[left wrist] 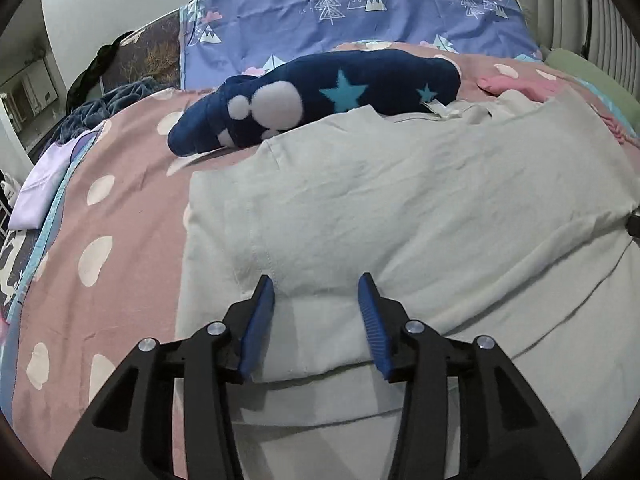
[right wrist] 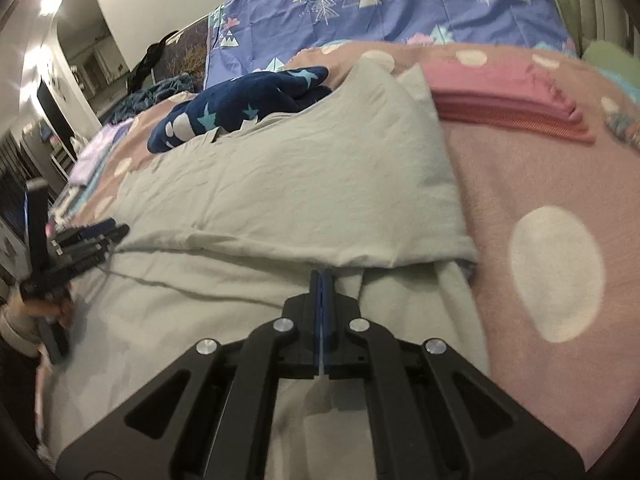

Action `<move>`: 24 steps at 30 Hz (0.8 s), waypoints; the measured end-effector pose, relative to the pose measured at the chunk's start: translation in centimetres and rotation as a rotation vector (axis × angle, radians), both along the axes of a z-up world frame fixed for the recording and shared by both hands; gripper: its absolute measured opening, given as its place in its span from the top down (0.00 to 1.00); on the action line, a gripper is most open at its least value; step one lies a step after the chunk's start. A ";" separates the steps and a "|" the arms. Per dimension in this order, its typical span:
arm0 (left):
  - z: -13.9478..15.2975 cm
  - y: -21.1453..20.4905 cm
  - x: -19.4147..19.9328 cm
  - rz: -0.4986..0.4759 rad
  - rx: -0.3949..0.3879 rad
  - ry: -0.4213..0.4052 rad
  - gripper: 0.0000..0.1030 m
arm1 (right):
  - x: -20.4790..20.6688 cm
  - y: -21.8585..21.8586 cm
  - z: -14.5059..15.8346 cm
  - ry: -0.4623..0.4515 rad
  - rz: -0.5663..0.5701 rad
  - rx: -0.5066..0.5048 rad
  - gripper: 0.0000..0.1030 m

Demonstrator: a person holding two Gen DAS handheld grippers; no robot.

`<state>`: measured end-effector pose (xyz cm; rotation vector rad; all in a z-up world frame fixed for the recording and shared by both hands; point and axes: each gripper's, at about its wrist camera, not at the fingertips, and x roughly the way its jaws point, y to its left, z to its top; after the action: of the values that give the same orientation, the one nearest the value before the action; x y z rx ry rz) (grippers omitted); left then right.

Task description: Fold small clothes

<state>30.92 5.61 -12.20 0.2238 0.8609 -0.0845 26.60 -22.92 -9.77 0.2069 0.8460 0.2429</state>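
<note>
Two grippers work the near edge of a pale grey-green garment [left wrist: 400, 200] spread on the pink dotted bedspread [left wrist: 120, 208]. Nearest the lens, the left gripper [left wrist: 316, 284] hovers with its blue pads [left wrist: 262, 312] parted about halfway, cloth lying under and between them but not pinched. The right gripper [right wrist: 322, 280] has its jaws pressed together; their tips sit at the hem of a folded-over flap, and whether fabric is actually caught between them cannot be told. From the right wrist view the left gripper [right wrist: 116, 232] lies far out at the garment's other side, on the same fold line.

To do this fold well, I would say both sides need an even hold on the same layer and level travel, so the crease stays straight; the slack wrinkles near the fold want smoothing first.

Farther back, a navy star-print fleece piece [left wrist: 340, 92] touches the garment's far edge, a folded pink stack [right wrist: 512, 96] sits beside it, and a blue tree-print sheet [left wrist: 360, 8] lies beyond.
</note>
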 end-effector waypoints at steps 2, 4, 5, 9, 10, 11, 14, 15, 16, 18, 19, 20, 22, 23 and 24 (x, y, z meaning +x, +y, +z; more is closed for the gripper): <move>-0.1 0.2 0.0 0.001 -0.006 0.001 0.56 | -0.6 -0.6 0.8 -0.032 -0.057 -0.065 0.90; -0.1 0.0 0.0 0.001 0.013 -0.004 0.55 | -1.0 -2.1 1.6 -0.043 -0.081 -0.024 0.88; -0.1 -0.3 -0.2 0.000 0.029 -0.007 0.55 | -1.1 -2.8 2.1 -0.051 -0.080 -0.001 0.88; -0.3 -0.6 -0.1 -0.001 0.052 -0.013 0.55 | 0.9 -5.2 5.1 -0.082 -0.114 -0.002 0.77; -0.3 -0.8 -0.2 0.000 0.051 -0.012 0.55 | 2.2 -5.7 5.7 -0.076 -0.120 -0.002 0.77; -0.3 -0.8 -0.2 0.000 0.051 -0.013 0.55 | 3.8 -6.2 6.4 -0.081 -0.131 -0.007 0.77; -0.4 -1.0 -0.2 0.001 0.062 -0.017 0.55 | 8.7 -6.3 7.0 -0.065 -0.136 -0.094 0.91; -0.4 -1.1 -0.2 0.001 0.068 -0.020 0.55 | 10.7 -6.0 6.6 -0.045 -0.130 -0.114 0.91; -0.4 -1.2 -0.2 0.001 0.072 -0.021 0.55 | 11.5 -5.9 6.3 -0.032 -0.126 -0.119 0.91; -0.5 -1.2 -0.2 0.001 0.079 -0.024 0.55 | 13.9 -5.1 5.1 0.021 -0.098 -0.111 0.91; -0.5 -1.3 -0.1 0.001 0.080 -0.025 0.55 | 14.5 -4.7 4.6 0.046 -0.089 -0.102 0.88; -0.5 -1.2 -0.2 0.001 0.079 -0.026 0.55 | 14.8 -4.2 4.2 0.059 -0.073 -0.079 0.88; -0.5 -1.2 -0.2 0.001 0.078 -0.027 0.55 | 14.5 -2.9 3.9 0.059 -0.011 -0.068 0.70; -0.5 -1.2 -0.2 0.001 0.078 -0.028 0.55 | 14.2 -1.9 3.7 0.059 0.044 -0.100 0.61; -0.5 -1.2 -0.2 0.001 0.079 -0.028 0.55 | 13.9 -1.2 3.5 0.051 0.055 -0.151 0.54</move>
<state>30.76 4.39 -12.69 0.2980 0.8370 -0.0459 40.50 -24.07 -6.24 0.0489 0.9170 0.2245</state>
